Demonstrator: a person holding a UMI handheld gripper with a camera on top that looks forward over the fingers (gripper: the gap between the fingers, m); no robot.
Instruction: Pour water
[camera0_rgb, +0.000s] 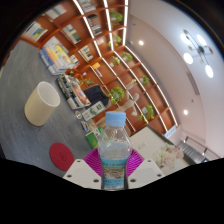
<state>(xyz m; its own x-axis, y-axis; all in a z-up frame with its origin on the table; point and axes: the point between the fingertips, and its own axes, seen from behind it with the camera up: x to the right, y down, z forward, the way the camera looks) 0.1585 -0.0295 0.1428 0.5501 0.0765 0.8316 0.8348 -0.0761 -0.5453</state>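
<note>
Bottle (115, 150) is upright between the fingers (88, 170), cap (116, 118) still on, label facing the camera. Gripper (115, 172) looks clamped on it: both white fingers sit against the bottle's lower sides, no gap visible. Magenta pads (97, 160) show just behind it.

The view is tilted, so the bottle looks lifted and in transit, not yet pouring.

Candidate target: cream cup (42, 102), well apart from the bottle. A red disc (62, 154) lies nearer the fingers. Shelves (95, 60) run behind.

Next: carry the bottle over the cup, then tip. The cap appears closed, which would block the pour.
</note>
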